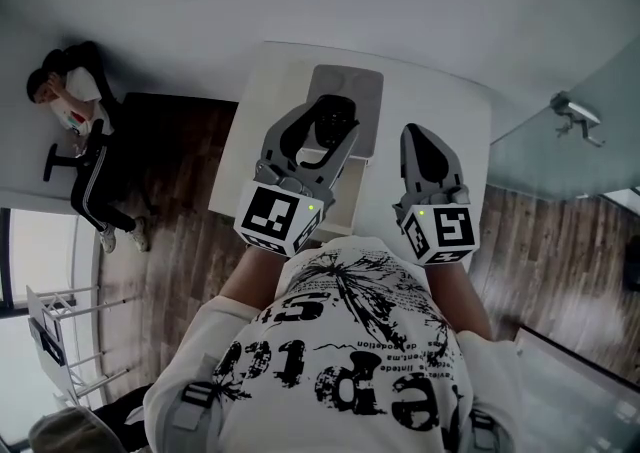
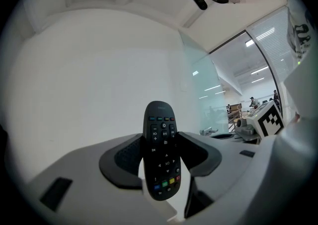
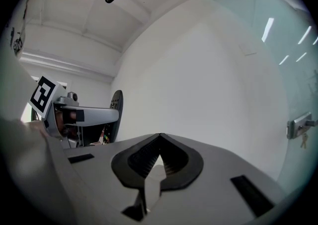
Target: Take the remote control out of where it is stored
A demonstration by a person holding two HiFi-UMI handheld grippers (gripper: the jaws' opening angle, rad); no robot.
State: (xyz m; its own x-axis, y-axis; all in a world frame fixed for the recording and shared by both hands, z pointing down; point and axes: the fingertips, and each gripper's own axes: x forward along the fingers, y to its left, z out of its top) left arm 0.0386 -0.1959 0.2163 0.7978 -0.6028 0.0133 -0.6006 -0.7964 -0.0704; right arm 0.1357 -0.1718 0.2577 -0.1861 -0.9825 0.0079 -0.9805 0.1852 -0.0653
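Facing a plain white wall (image 2: pixel 99 85). Clamping the left gripper (image 2: pixel 161 142) on the remote control (image 2: pixel 160 157), pinching its long edges near the middle with ribbed dark pads (image 2: pixel 128 154), top end pointing out past the jaws. Judging it light, stiff, smooth plastic, maybe a little slippery; better gripping the narrow waist, not the rubbery buttons. Holding the right gripper (image 3: pixel 159 138) closed on nothing. Hovering over a white table (image 1: pixel 440 106) and flat grey tray (image 1: pixel 365 91).

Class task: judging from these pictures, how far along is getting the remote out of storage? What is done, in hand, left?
Done: the remote is out, gripped upright in the left claw. In hand: it is held over the grey tray on the table. Left: probably only setting it down; the right claw is shut and empty.
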